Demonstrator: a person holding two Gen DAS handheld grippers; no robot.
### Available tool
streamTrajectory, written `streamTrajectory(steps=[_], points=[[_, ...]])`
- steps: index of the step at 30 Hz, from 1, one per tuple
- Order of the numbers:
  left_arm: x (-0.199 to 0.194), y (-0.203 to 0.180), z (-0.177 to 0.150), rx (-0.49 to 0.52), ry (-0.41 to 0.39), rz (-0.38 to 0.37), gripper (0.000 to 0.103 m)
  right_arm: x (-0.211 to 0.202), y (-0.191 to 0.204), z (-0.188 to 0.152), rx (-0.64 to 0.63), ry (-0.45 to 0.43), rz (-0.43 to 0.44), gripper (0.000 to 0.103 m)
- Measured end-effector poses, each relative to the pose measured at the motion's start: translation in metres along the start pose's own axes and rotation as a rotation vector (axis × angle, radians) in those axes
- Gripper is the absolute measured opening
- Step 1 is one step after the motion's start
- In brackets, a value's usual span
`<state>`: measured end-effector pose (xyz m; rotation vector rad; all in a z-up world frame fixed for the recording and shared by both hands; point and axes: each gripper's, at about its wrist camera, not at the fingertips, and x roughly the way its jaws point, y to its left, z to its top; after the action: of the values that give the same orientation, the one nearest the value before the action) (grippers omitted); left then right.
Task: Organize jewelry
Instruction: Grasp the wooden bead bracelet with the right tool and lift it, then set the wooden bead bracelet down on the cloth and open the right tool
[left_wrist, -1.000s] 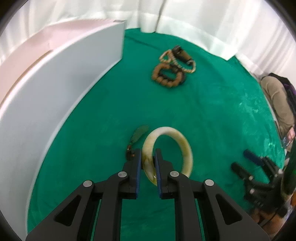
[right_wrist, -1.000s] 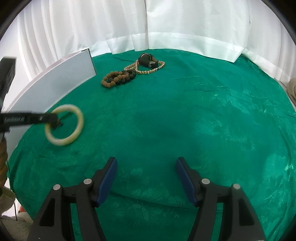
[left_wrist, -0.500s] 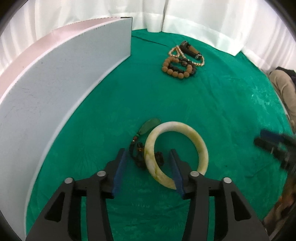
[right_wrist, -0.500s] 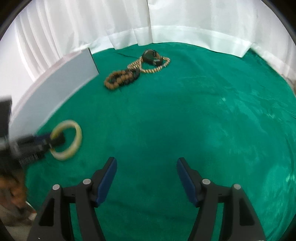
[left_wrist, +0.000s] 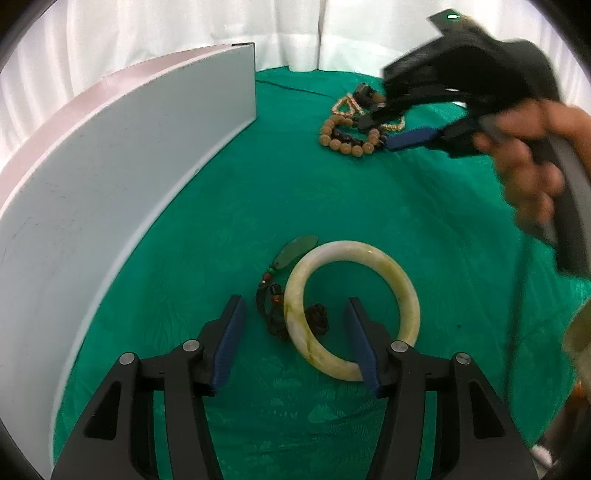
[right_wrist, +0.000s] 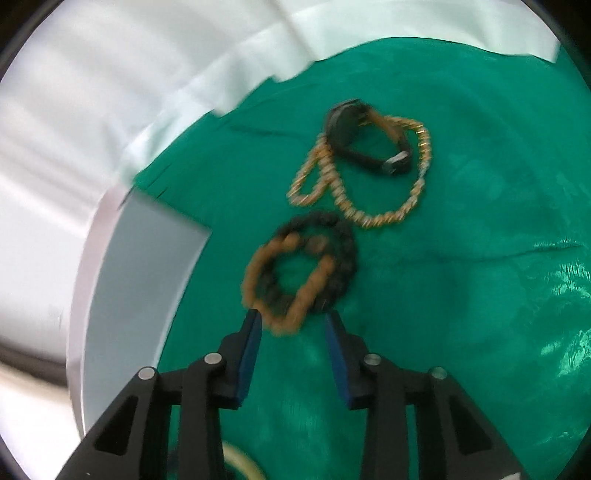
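Left gripper (left_wrist: 291, 339) fingers just opened astride bangle (left_wrist: 351, 310), right gripper (right_wrist: 293, 321) fingers closing — beaded bracelets (right_wrist: 299, 273) unclamped.

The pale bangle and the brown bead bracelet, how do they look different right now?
The pale bangle is one smooth solid ring; the brown bead bracelet is a string of round beads. The bangle lies partly over a dark corded pendant between the left gripper's open fingers; the bead bracelet overlaps a black bead bracelet just ahead of the right gripper. Both lie flat on the green cloth.
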<state>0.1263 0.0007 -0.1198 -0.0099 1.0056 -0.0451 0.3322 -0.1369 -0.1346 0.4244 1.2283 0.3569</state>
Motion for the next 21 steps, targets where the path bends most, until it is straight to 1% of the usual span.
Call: streamTrajectory(steps=[2,3,5,6,7,11,13,16,18,21], points=[[0.000,-0.001,-0.001,0.006,-0.003,0.001,0.059,0.008,0.001,0.004,0.022,-0.001,-0.029,0.033],[0.000,-0.001,-0.002,0.009,-0.006,0.002,0.060,0.011,0.004,0.006,0.013,-0.002,-0.059,0.022],[-0.001,-0.002,-0.002,0.013,-0.009,0.002,0.060,0.012,0.008,0.007,-0.011,-0.015,-0.103,0.012],[-0.002,-0.001,-0.003,0.014,-0.011,-0.001,0.061,0.009,0.011,0.007,-0.029,-0.028,-0.142,0.012],[-0.002,0.000,-0.003,0.015,-0.012,-0.004,0.061,0.005,0.012,0.006,-0.036,-0.041,-0.146,0.012],[-0.003,0.001,-0.005,0.016,-0.015,-0.006,0.061,-0.023,0.017,-0.002,-0.063,-0.073,-0.071,0.012],[-0.005,0.003,-0.007,0.014,-0.011,-0.011,0.061,-0.044,0.014,-0.007,-0.098,-0.080,-0.033,0.012],[-0.003,0.006,-0.003,-0.004,0.000,-0.028,0.061,-0.067,-0.005,-0.023,-0.114,-0.053,0.000,0.012],[-0.003,0.010,-0.001,-0.023,0.010,-0.048,0.063,-0.075,-0.024,-0.038,-0.112,-0.033,-0.012,0.012],[-0.003,0.013,0.002,-0.046,0.028,-0.084,0.068,-0.086,-0.057,-0.069,-0.094,-0.007,-0.067,0.012]])
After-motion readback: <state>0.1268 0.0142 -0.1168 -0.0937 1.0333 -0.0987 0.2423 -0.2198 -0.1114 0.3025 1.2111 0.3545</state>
